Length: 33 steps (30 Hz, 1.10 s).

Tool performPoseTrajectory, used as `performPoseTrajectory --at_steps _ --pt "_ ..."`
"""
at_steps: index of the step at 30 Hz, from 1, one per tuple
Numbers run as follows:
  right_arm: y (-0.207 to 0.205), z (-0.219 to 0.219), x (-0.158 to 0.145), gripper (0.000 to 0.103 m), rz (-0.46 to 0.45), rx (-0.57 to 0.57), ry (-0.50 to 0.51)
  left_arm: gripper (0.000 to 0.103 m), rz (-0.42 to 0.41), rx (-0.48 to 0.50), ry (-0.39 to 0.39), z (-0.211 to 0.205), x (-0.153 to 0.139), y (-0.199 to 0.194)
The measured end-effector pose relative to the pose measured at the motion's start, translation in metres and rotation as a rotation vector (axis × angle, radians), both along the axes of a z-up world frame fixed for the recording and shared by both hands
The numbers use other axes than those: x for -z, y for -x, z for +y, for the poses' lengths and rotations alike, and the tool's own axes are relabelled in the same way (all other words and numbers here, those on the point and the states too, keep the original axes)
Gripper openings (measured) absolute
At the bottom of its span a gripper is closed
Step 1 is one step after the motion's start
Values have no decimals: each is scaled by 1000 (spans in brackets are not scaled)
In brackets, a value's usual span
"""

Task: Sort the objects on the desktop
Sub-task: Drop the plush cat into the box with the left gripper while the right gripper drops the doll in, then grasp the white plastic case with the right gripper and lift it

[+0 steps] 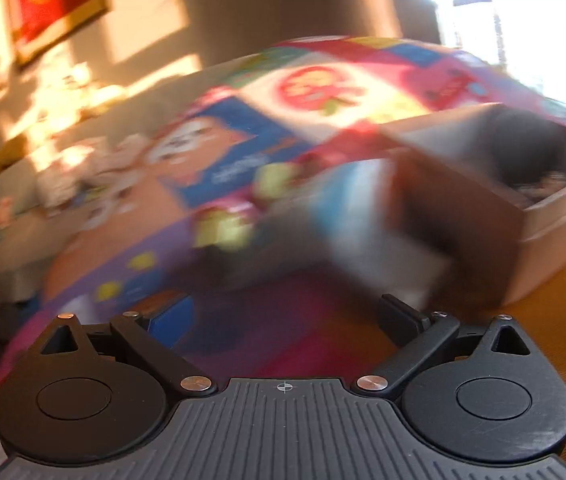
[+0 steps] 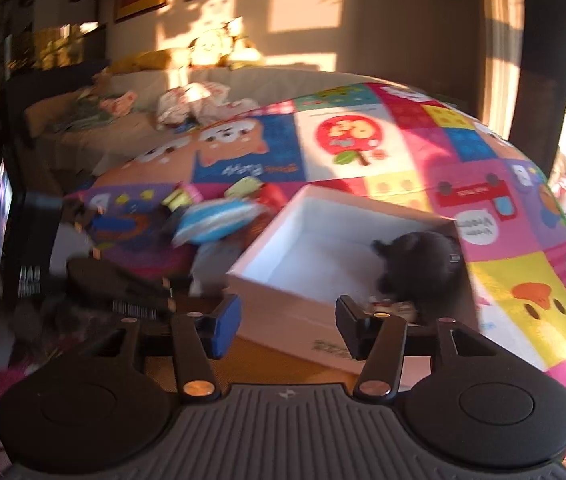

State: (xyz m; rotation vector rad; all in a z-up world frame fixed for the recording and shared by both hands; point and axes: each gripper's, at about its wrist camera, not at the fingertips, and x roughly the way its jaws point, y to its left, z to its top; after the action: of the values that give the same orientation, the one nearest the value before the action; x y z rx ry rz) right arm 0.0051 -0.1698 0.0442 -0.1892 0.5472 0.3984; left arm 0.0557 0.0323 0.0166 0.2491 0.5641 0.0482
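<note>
Both tongs are empty. The right tongs (image 2: 289, 326) stand with the jaws moderately wide, level with the near wall of the white box (image 2: 283, 304). The left tongs (image 1: 271, 320) are spread very wide, with nothing between the jaws; that view is heavily blurred.

Risks from this position:
- The loose items lie in a tight pile. A closing grasp on the blue-and-white striped item (image 2: 215, 222) could catch or drag the yellow-green pieces (image 2: 243, 190) just beside it.
- The box is light-looking card. A jaw striking its near wall could shove it across the play mat (image 2: 523, 292).
- Low sunlight and deep shadow hide detail in the pile, so a misjudged approach is likely.

Condition of the items to sort: they lie on the mat's left side, beside the box's left wall. The striped item appears soft and rounded; the yellow-green and red (image 2: 273, 196) pieces are too blurred to identify. A flat dark package with a barcode (image 2: 123, 284) lies at the near-left. A black furry object (image 2: 419, 272) already sits in the box's right corner, with small pieces (image 2: 383, 308) beside it.
</note>
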Motion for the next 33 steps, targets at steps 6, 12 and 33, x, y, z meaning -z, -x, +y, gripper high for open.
performPoseTrajectory --at_steps 6,12,33 --pt "-5 67 22 53 -34 -95 66 101 20 -150 247 60 -2 27" --pt "-56 108 15 53 16 -37 10 102 -20 -131 292 66 -2 46" --pt "-155 143 -7 57 509 -325 -211 103 36 128 383 53 1 70"
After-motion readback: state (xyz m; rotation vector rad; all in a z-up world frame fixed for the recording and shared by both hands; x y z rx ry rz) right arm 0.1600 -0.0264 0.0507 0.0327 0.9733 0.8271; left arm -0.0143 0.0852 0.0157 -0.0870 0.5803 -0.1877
